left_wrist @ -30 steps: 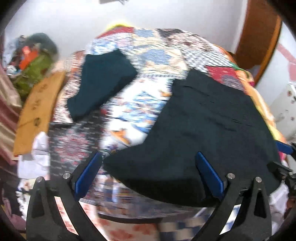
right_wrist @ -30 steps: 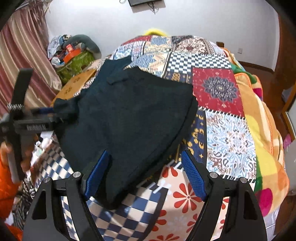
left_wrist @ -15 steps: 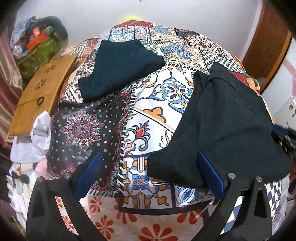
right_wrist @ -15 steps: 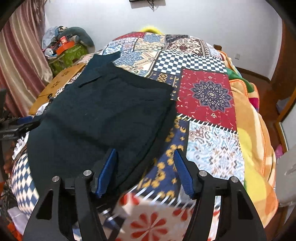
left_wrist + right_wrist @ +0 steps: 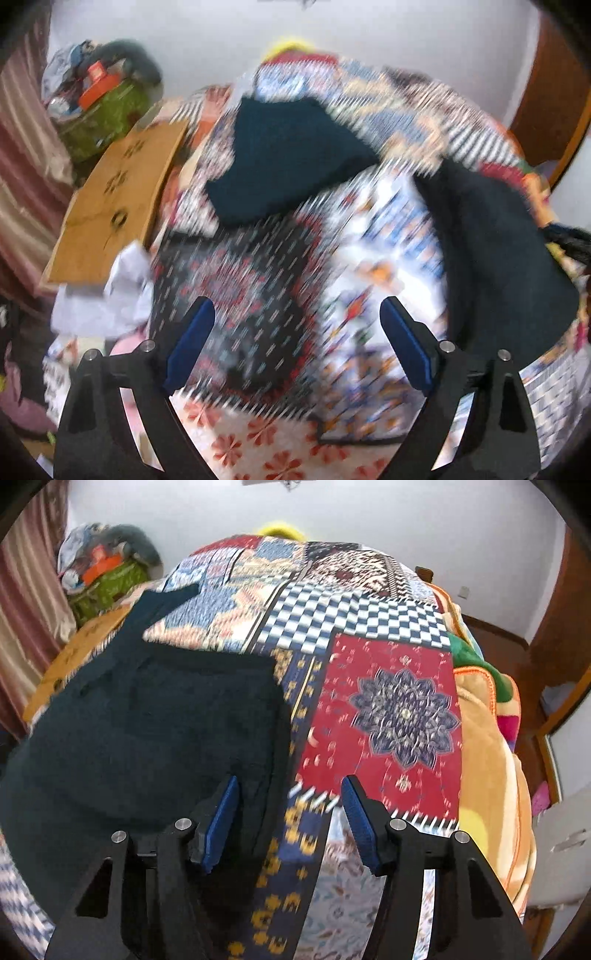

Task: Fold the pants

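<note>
Lying flat on the patchwork bedspread (image 5: 402, 709), the dark pants (image 5: 147, 738) occupy the left half of the right wrist view, their right edge running down between the two fingers of the right claw (image 5: 290, 823). That claw is spread, its blue pads apart, the left pad over the dark fabric and the right pad over the bedspread; nothing is pinched between them. In the left wrist view, which is heavily motion-blurred, the same pants (image 5: 506, 258) lie at the right side of the bed, and a second folded dark garment (image 5: 284, 166) rests farther up the bedspread, well apart from them. The left claw (image 5: 295, 343) is spread wide and empty, above a black-and-red patterned patch. Beside the bed at the left stand a wooden board (image 5: 114, 206), a green bundle (image 5: 99, 114) and a striped curtain (image 5: 22, 147).
</note>
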Demonstrator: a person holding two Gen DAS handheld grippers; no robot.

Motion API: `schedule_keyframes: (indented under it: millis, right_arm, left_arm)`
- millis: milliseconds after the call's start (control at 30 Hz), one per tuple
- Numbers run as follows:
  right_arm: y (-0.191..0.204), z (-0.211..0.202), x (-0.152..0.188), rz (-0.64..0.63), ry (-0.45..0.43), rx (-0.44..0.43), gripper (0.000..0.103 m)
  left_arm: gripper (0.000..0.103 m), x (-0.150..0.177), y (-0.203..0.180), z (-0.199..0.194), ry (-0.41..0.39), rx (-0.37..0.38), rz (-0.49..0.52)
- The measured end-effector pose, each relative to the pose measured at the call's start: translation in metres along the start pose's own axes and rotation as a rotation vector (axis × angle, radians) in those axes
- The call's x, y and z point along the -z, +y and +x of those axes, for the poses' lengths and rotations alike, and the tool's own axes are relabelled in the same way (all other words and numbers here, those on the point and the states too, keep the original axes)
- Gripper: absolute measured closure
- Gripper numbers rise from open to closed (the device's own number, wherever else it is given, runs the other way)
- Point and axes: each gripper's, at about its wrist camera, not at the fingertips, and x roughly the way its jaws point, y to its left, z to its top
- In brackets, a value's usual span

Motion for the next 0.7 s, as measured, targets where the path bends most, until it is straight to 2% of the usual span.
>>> schedule_keyframes:
  millis: [133,267,333,433,467,533,700]
  right_arm:
    - [0.001,-0.026,-0.012,0.028,-0.072,-0.057,0.049]
    - [0.019,-0.035,-0.018,0.011,-0.066,-0.174,0.049]
    - [0.03,-0.027,-0.017,-0.017,-0.031,-0.196,0.048]
    - [0.038,-0.002,-0.009,-0.052,0.047,-0.161,0.048]
    - [0.038,0.003,-0.005,-0.06,0.054,-0.16,0.048]
    - [0.034,0.005,0.003,-0.064,0.037,-0.17,0.048]
    - [0.021,0.002,0.0,-0.036,0.069,-0.144,0.044]
  left_arm:
    - [0.011,-0.039,-0.036,-0.009,-0.082,0.12,0.084]
    - [0.011,-0.071,-0.087,0.021,-0.037,0.236,0.166]
    - [0.011,-0.078,-0.107,0.046,0.014,0.237,0.2]
    - [0.009,-0.076,-0.126,0.088,0.088,0.179,0.251]
    - [0.007,-0.071,-0.125,0.101,0.109,0.194,0.253]
    - [0.0,-0.066,-0.118,0.105,0.1,0.207,0.227]
    - [0.0,-0.065,-0.117,0.099,0.092,0.182,0.24]
